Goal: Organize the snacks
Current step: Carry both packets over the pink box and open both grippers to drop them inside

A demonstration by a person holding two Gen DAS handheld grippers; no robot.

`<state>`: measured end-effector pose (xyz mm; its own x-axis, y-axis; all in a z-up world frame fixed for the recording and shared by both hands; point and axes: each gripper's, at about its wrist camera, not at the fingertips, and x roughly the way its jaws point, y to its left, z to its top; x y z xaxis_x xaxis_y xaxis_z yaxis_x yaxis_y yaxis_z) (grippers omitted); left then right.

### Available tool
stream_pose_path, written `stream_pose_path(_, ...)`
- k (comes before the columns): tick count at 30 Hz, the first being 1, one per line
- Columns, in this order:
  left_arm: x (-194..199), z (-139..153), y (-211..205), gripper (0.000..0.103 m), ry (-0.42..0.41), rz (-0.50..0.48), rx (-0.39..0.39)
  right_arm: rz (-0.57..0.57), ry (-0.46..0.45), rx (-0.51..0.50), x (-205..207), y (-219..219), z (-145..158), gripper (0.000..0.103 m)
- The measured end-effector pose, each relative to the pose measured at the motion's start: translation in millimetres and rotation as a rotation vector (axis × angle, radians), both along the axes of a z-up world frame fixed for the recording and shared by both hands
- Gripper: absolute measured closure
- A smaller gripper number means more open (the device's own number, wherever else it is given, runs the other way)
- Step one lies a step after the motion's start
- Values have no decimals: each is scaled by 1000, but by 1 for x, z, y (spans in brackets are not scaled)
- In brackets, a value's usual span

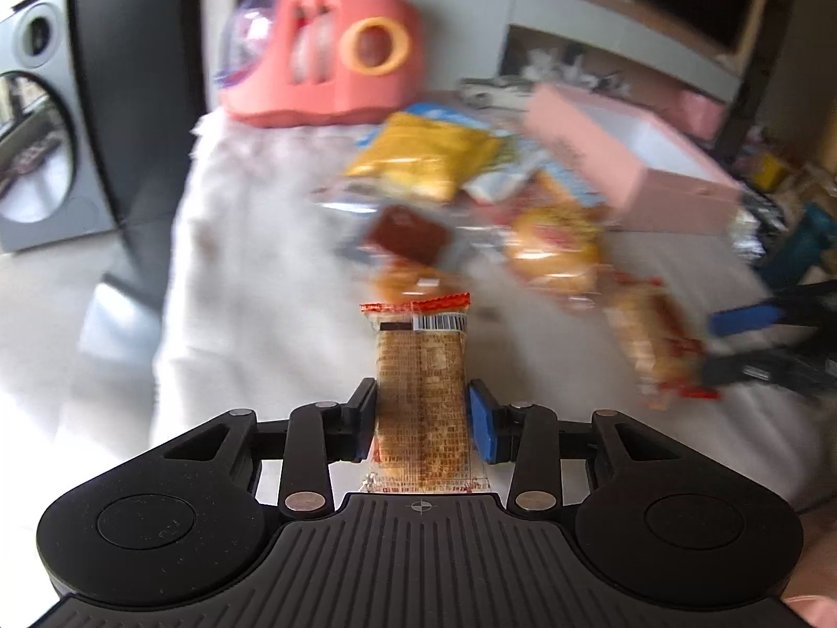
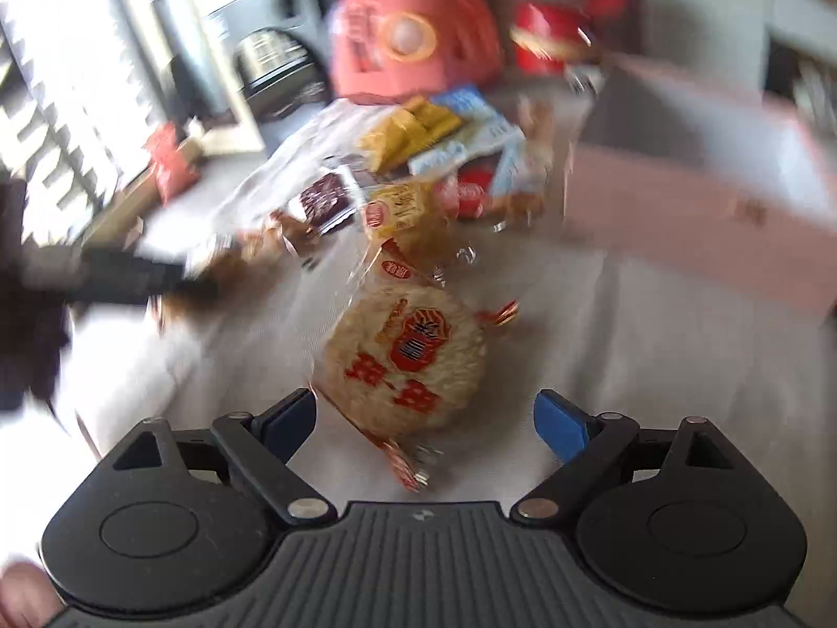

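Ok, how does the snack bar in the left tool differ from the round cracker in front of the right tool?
The snack bar is long, narrow and brown, with an orange end seal; the round cracker is a pale disc with red print. The bar is clamped in the shut left tool; the cracker lies between the fingers of the open right tool, not gripped. Both are single snacks in clear wrappers.

A coral-pink carrier case (image 1: 335, 52) with an orange handle stands at the far end of the white-covered surface (image 1: 251, 240). A grey washing machine (image 1: 36, 120) sits off to the left. A red tin (image 2: 549, 42), blurred, lies beyond the case.
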<state>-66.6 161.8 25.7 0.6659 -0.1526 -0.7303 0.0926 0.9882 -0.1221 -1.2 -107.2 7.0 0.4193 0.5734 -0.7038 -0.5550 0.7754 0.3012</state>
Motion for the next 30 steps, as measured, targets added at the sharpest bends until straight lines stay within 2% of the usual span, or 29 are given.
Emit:
stream_pose_path(3,-5,2,-18,62,-29,-3,-13,-47,39,29,8,20,-3,12)
stream_pose_path(7,-8,3,-33,62,-29,10,-3,-49,-23,-93,12,59,-6,12)
stream_pose_path(9,-10,3,-40,62,-18,-20,-12,-39,-66,-141,10,63,-9,17)
stream_pose_path(12,-14,7,-52,62,-9,-70,-33,27,-105,-157,-3,44,-7,20)
stream_pose_path(14,-16,14,-60,62,-13,-108,-82,48,-116,-145,-10,21,1,20)
stream_pose_path(16,-12,34,-70,62,-34,-158,-171,36,-141,-135,-15,-7,12,20)
stream_pose_path(18,-1,66,-83,62,-112,-205,-204,-23,-227,-125,-19,-39,37,20)
stream_pose_path(20,21,100,-100,62,-214,-234,-191,-114,-362,-106,-18,-67,75,20)
stream_pose_path(22,55,121,-117,62,-303,-241,-178,-204,-480,-76,-7,-87,114,20)
stream_pose_path(24,103,124,-135,62,-317,-241,-183,-269,-546,-40,15,-100,145,20)
stream_pose_path(27,187,95,-152,62,-209,-183,-224,-319,-492,-20,74,-106,164,20)
stream_pose_path(30,240,61,-172,62,-121,-187,-205,-337,-371,-42,135,-102,150,20)
